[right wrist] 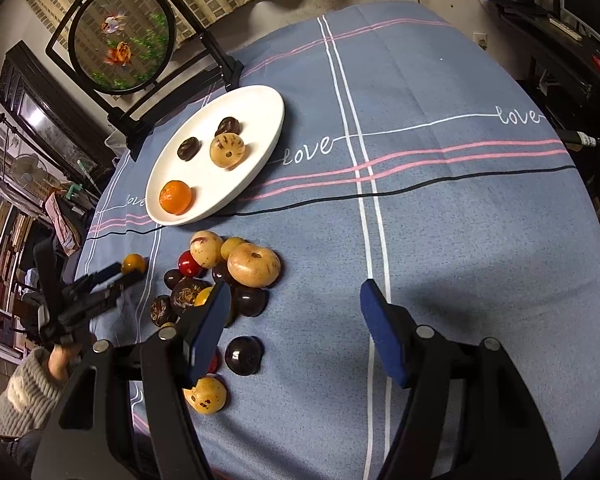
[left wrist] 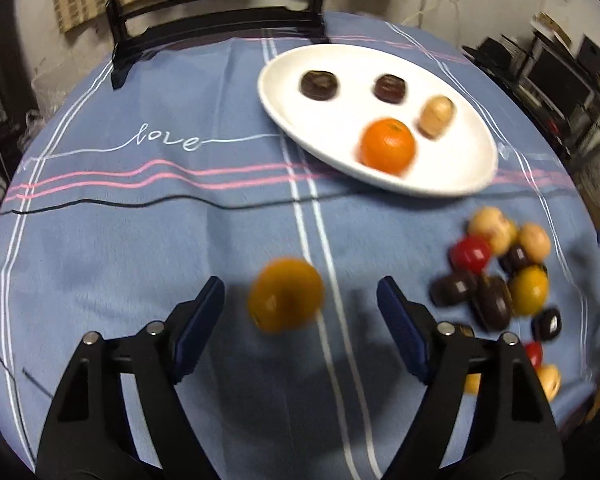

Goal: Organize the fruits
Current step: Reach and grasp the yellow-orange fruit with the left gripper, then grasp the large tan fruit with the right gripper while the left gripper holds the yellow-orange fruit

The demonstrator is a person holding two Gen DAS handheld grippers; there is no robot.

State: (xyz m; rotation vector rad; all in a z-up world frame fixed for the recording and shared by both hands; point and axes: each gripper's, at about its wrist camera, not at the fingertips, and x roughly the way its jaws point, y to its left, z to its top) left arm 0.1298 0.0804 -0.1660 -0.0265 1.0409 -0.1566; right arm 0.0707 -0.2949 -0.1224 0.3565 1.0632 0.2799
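Note:
A white oval plate (left wrist: 440, 176) holds an orange (left wrist: 387, 151), a tan fruit (left wrist: 436, 115) and two dark fruits (left wrist: 319, 85). It also shows in the right wrist view (right wrist: 256, 120). My left gripper (left wrist: 300, 300) is open, with a blurred yellow-orange fruit (left wrist: 286, 295) lying between its fingers on the cloth; in the right wrist view this fruit (right wrist: 134, 263) sits at the left gripper's tips. My right gripper (right wrist: 296, 312) is open and empty over the cloth. A pile of tan, red, yellow and dark fruits (right wrist: 220, 272) lies to its left.
A blue striped tablecloth (right wrist: 460, 220) covers the round table. A black-framed round goldfish screen (right wrist: 124, 40) stands behind the plate. Shelves and clutter surround the table.

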